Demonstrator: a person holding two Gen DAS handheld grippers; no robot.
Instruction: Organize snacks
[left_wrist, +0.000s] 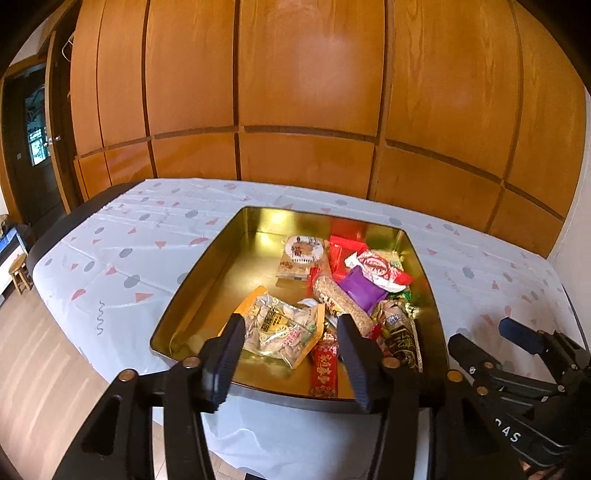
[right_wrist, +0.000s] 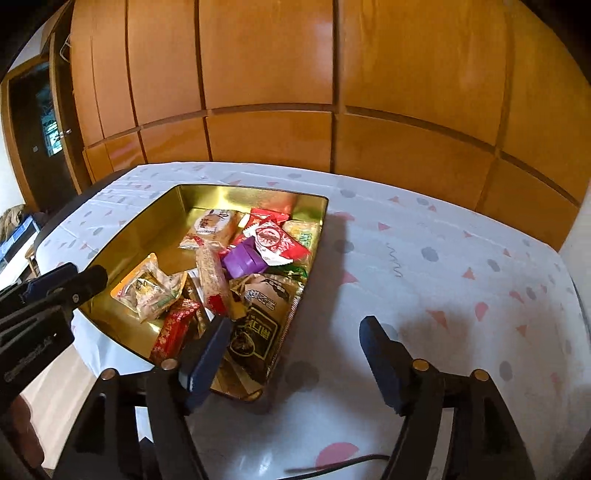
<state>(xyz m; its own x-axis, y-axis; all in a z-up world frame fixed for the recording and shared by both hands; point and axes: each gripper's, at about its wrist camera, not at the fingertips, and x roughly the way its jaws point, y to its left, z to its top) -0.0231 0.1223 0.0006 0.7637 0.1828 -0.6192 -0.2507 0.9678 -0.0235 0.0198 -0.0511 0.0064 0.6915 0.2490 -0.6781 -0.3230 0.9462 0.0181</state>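
A gold tin tray (left_wrist: 207, 280) (right_wrist: 125, 236) stands on the table and holds several snack packets. Among them are a clear bag with an orange edge (left_wrist: 280, 326) (right_wrist: 151, 288), a long cereal bar (left_wrist: 341, 301) (right_wrist: 210, 275), a purple packet (left_wrist: 360, 290) (right_wrist: 245, 260), a red-and-white packet (left_wrist: 376, 269) (right_wrist: 275, 240), a red bar (left_wrist: 325, 363) (right_wrist: 173, 328) and a dark brown bag (left_wrist: 400, 338) (right_wrist: 258, 332). My left gripper (left_wrist: 291, 334) is open and empty, above the tray's near edge. My right gripper (right_wrist: 295, 332) is open and empty, at the tray's right near corner.
The table carries a white cloth with grey and red shapes (left_wrist: 122, 254) (right_wrist: 443, 266). A wooden panelled wall (left_wrist: 303, 92) stands behind it. A dark door (left_wrist: 33, 147) and a small stool (left_wrist: 20, 273) are at the left. A black cable (right_wrist: 340, 465) lies at the near edge.
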